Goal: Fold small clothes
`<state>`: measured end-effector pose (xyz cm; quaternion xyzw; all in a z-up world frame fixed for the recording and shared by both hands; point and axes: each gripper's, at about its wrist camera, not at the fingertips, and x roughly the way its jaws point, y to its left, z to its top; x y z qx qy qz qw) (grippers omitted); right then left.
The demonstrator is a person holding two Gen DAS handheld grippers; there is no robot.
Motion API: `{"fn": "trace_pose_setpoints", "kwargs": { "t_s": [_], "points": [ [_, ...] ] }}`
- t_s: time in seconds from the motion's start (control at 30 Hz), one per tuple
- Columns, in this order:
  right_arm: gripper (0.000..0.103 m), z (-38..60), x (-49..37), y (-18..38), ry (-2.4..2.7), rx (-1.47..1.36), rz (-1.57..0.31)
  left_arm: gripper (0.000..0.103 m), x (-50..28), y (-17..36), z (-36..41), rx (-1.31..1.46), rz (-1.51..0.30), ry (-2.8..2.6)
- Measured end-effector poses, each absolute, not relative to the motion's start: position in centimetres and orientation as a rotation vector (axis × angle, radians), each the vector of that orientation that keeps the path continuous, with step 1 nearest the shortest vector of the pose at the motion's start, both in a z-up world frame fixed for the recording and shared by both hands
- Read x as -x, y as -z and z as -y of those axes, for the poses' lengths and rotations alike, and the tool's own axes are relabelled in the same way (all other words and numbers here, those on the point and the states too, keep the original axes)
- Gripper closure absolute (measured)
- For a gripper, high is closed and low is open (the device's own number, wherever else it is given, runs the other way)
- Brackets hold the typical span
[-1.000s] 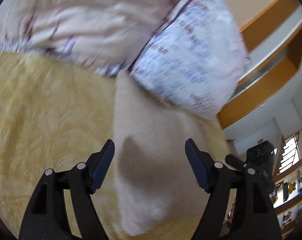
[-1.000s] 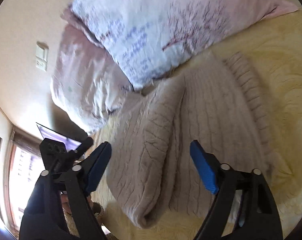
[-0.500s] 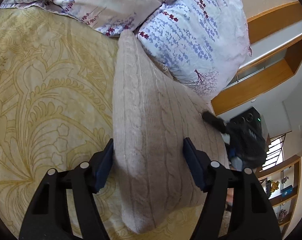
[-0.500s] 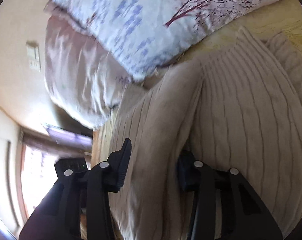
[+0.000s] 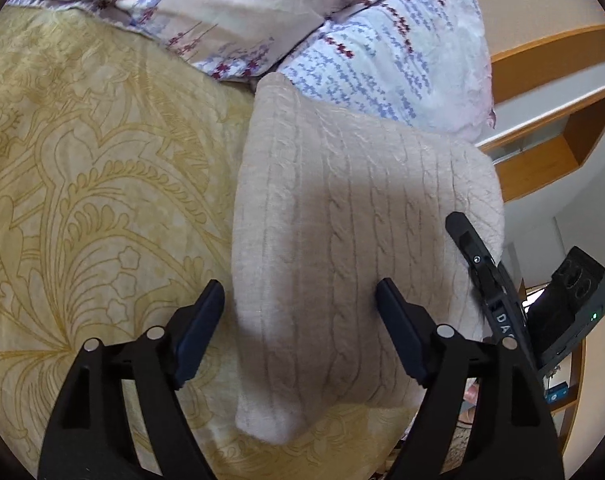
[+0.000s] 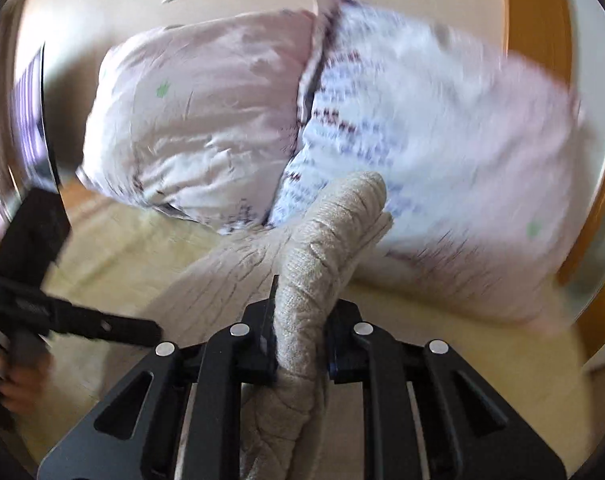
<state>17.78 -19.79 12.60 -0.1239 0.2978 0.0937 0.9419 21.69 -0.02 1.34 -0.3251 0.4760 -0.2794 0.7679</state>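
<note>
Change: in the past second the right gripper [image 6: 300, 344] went from standing wide over the beige cable-knit sweater [image 5: 342, 232] to closing on a bunched fold of it; the knit sat pinched between its pads and rose out of them as a thick roll.
Left gripper: the left gripper [image 5: 300, 316] had its jaws opening, wide apart. One finger [image 5: 200, 320] stood just beside the sweater's edge and the other lay over the knit, with no squeeze visible.
Meaning for the task: judged from this, the right side was taken up for another fold while the left side lay free, so the fold was only starting.
Where the sweater was: on a yellow patterned bedspread [image 5: 82, 200], its far end touching two floral pillows [image 5: 382, 60].
How it looked: soft, thick, ribbed with cable plaits, already doubled into a long rounded slab, wrinkled where it was pinched.
</note>
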Motion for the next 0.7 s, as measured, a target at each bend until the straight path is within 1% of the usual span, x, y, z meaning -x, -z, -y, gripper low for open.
{"fn": "trace_pose_setpoints", "kwargs": {
  "t_s": [0.13, 0.27, 0.53, 0.7],
  "points": [
    [0.086, 21.1, -17.2, -13.1, -0.138, 0.329, -0.583, 0.025, -21.4, -1.5, 1.0, 0.684, -1.030, 0.623],
    [0.086, 23.4, -17.3, -13.2, -0.095, 0.318, -0.603, 0.025, -21.0, -1.4, 2.7, 0.658, -1.034, 0.655],
    [0.086, 28.1, -17.2, -11.0, -0.075, 0.203, -0.686, 0.025, -20.7, -1.2, 6.0, 0.595, -1.066, 0.695],
    [0.086, 31.3, -18.4, -8.8, -0.064, 0.067, -0.754, 0.025, -20.4, -0.6, 7.1, 0.571, -1.094, 0.702]
  ]
}}
